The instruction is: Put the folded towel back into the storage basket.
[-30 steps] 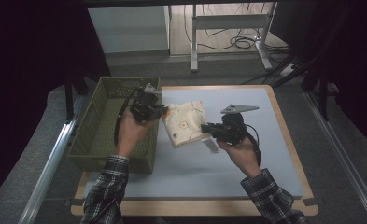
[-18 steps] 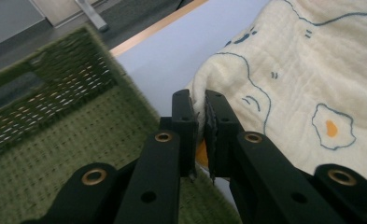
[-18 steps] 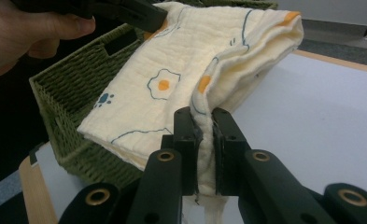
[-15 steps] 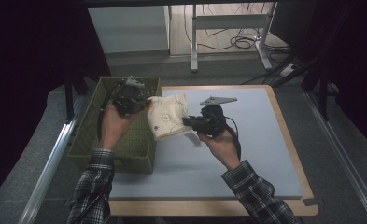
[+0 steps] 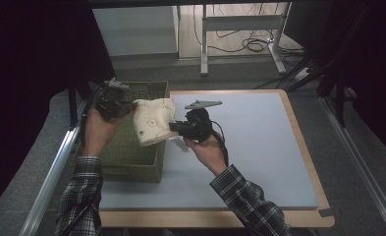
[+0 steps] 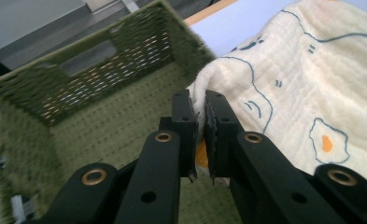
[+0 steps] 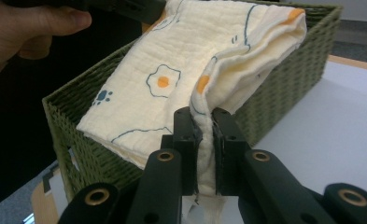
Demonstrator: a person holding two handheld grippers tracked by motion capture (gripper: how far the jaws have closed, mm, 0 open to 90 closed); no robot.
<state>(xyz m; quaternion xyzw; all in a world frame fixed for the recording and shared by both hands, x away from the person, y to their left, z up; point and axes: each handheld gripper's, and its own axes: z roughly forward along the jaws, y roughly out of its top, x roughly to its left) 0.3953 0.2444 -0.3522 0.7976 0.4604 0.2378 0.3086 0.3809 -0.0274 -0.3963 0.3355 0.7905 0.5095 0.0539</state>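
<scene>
Claws [image 7: 202, 140] clamped on folded cloth [image 7: 181, 70]

No writing, label, brand, number or sign could be read anywhere in these views. The folded cream cloth [image 7: 186, 70] carried only printed pictures, namely fried eggs, a small blue paw print and thin blue outlines, and none of them formed letters. The green woven basket [image 6: 78, 93] and the pale blue table top [image 5: 259, 147] bore no markings.
</scene>
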